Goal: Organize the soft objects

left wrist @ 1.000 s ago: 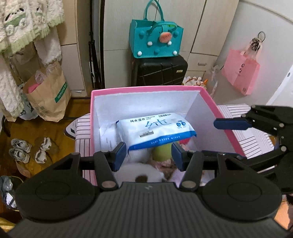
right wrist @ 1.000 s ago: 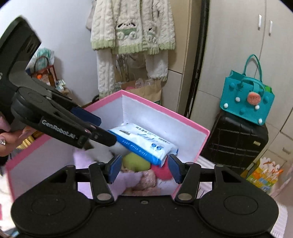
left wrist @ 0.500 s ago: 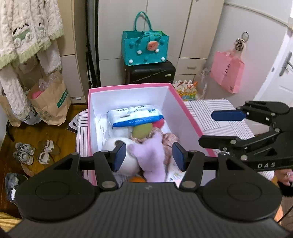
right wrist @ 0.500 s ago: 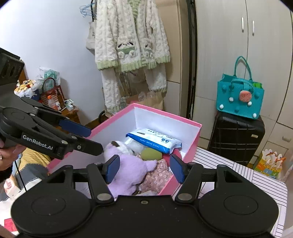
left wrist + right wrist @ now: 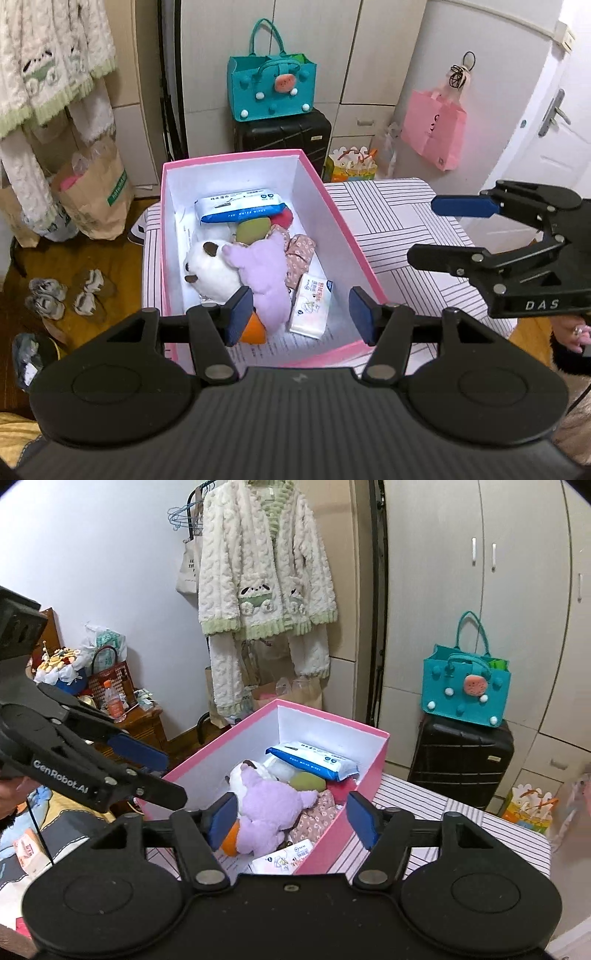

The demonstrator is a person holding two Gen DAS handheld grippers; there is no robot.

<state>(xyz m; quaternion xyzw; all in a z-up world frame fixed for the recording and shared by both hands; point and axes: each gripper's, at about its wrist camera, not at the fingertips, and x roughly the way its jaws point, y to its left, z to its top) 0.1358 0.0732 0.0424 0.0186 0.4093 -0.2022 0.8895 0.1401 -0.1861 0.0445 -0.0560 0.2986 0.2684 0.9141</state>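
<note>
A: How are the tongs set?

B: The left tongs (image 5: 301, 314) and the right tongs (image 5: 291, 821) have just been opening; nothing is gripped, and both are held above the pink box (image 5: 332, 206) on the striped desk (image 5: 399, 221).

A: And the soft things?

B: The purple plush (image 5: 264, 273), white plush (image 5: 207, 269) and wipes pack (image 5: 240, 206) are piled inside the box.

A: What could be spoiled?

B: The heaped plush could be snagged on re-entry, or the box rim knocked and the box shifted toward the desk edge.
</note>
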